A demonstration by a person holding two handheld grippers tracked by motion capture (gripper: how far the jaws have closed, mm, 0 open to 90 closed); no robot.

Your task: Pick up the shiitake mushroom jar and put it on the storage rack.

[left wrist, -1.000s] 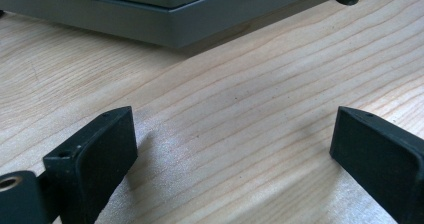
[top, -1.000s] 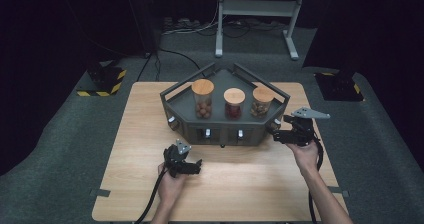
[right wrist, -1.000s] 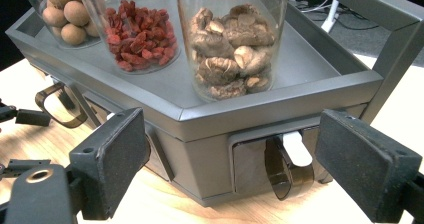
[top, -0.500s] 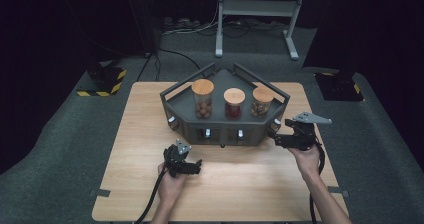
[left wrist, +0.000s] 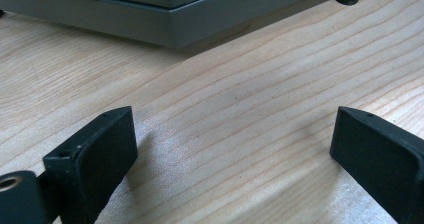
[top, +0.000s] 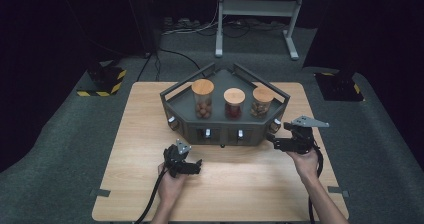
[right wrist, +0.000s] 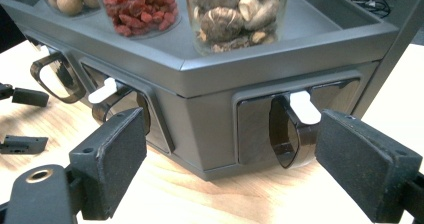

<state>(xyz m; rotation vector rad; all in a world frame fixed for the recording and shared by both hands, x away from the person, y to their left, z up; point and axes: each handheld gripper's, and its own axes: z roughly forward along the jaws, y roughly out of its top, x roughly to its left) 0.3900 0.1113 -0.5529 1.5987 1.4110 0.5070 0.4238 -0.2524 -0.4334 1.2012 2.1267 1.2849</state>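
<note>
A grey angled stand [top: 225, 128] holds three cork-lidded jars: nuts [top: 202, 100], red berries [top: 234, 104] and mushrooms [top: 262, 102]. Small drawers with clear handles line its front faces. My right gripper [top: 272, 141] is open and points at the right-hand face. In the right gripper view its jaws [right wrist: 232, 134] stand on either side of that drawer's clear handle [right wrist: 286, 140] without touching it. My left gripper [top: 198, 167] lies low on the wooden table, open, with bare wood between its jaws [left wrist: 232, 129]. The stand's base [left wrist: 150, 19] is just ahead.
The wooden table [top: 150, 134] stands on grey carpet. The stand has raised rails [top: 182, 81] at its back sides. Metal frame legs [top: 255, 19] and yellow-black striped bases [top: 102, 84] are on the floor beyond. Cables trail from both grippers toward the person.
My right gripper has drifted slightly toward the person's side, staying open. The left gripper has not moved.
</note>
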